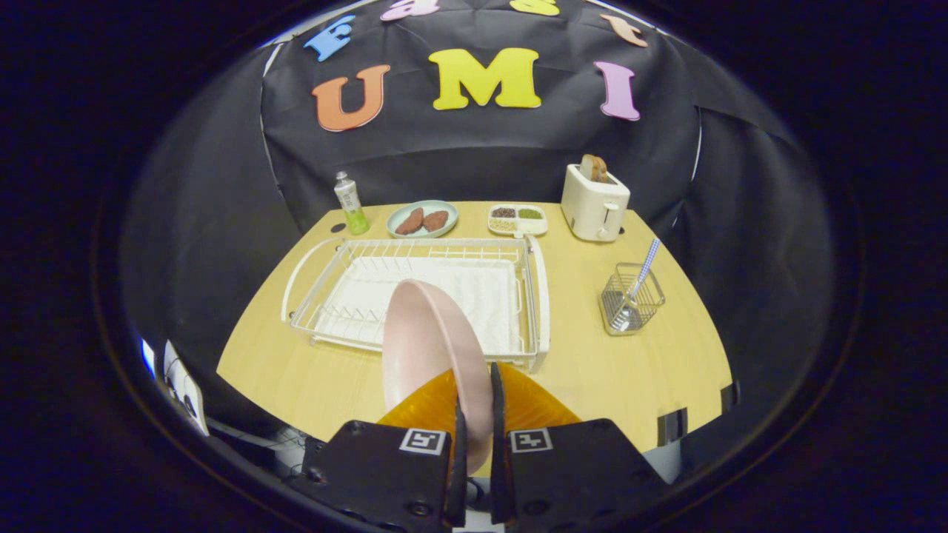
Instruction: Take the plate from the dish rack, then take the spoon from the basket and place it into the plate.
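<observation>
Gripper (475,414) closed on the rim of the pink plate (426,340), held edgewise above the dish rack (544,296); plate probably rigid, smooth, slip-prone, best pinched at the rim.

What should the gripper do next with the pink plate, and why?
Probably lower the plate flat onto the bare table near the basket. The gripper is shut on the plate's rim, holding it on edge above the rack, and the spoon waits in the basket.
</observation>
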The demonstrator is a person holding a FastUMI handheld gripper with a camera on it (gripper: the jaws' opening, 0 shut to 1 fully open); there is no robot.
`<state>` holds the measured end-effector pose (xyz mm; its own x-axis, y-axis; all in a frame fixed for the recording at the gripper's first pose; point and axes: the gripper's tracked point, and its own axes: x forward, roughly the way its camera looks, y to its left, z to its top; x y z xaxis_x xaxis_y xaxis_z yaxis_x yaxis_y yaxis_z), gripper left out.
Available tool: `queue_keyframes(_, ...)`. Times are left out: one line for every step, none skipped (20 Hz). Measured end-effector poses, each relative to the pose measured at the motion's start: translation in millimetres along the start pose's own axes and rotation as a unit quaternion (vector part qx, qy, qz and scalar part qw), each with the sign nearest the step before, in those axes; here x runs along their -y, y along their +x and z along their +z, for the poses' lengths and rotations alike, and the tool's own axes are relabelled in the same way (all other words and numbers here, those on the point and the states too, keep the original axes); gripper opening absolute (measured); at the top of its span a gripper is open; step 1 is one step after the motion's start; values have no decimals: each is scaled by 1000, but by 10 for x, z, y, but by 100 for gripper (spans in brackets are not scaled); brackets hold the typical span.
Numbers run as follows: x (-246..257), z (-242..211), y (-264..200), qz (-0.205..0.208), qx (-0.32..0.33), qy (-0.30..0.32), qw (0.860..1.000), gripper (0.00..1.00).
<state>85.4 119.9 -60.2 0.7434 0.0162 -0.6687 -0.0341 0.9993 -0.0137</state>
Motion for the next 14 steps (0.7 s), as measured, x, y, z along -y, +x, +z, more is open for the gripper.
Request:
queue_keyframes(-3, -114, 34, 9, -4, 2, 1000, 18)
queue_keyframes(-7, -214, 83, 17, -7, 10, 1000, 18)
queue_keyframes(11, -326, 133, 22, -14, 11, 1000, 18)
queue_keyframes(28, -430, 204, 25, -22, 11, 999, 18)
queue_keyframes(55, -508, 250, 28, -25, 11, 999, 18)
queue_keyframes(81, -583, 294, 29, -29, 11, 999, 18)
queue_keyframes(93, -608, 382, 38, -25, 13, 999, 18)
queue_keyframes(73, -592, 351, 54, -21, 16, 998, 18)
queue_keyframes(65, -657, 424, 65, -24, 20, 997, 19)
queue_keyframes(99, -718, 472, 69, -30, 25, 997, 20)
queue_keyframes(139, -775, 514, 72, -32, 24, 997, 21)
queue_keyframes(167, -803, 560, 74, -32, 23, 996, 23)
queue_keyframes(218, -853, 610, 75, -36, 27, 996, 25)
queue_keyframes(250, -886, 654, 80, -38, 35, 995, 27)
